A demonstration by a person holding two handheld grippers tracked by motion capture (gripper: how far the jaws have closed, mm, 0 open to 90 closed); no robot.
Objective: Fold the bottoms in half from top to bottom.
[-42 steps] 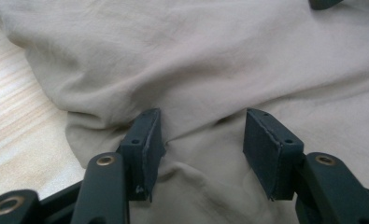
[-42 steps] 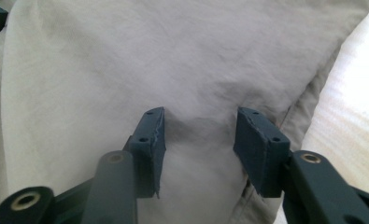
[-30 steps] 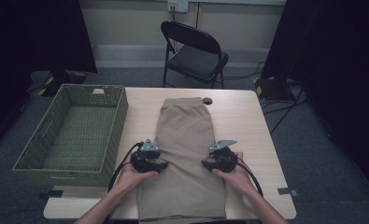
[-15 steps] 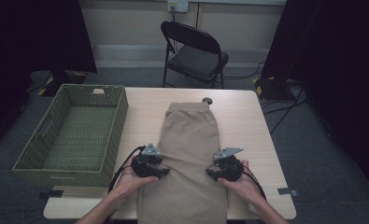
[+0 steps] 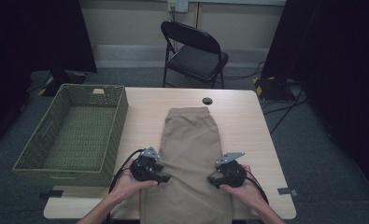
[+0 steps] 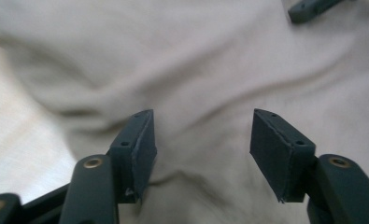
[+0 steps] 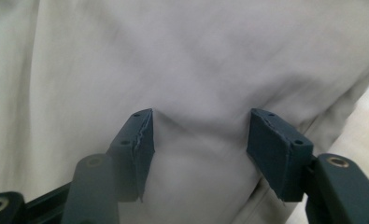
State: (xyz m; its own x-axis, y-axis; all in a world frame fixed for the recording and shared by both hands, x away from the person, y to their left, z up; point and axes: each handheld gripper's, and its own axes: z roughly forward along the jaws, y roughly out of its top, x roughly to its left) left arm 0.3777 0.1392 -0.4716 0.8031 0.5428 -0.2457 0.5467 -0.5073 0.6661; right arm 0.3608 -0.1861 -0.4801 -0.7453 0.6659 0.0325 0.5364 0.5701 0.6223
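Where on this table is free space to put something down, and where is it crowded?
Free: the table strip right of the beige trousers, and the patch between trousers and green basket. Crowded: the near edge, where the left gripper and right gripper rest on the cloth.

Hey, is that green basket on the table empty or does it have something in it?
Empty. The high view looks straight into the green basket and shows bare woven floor; the tan trousers lie beside it on the table.
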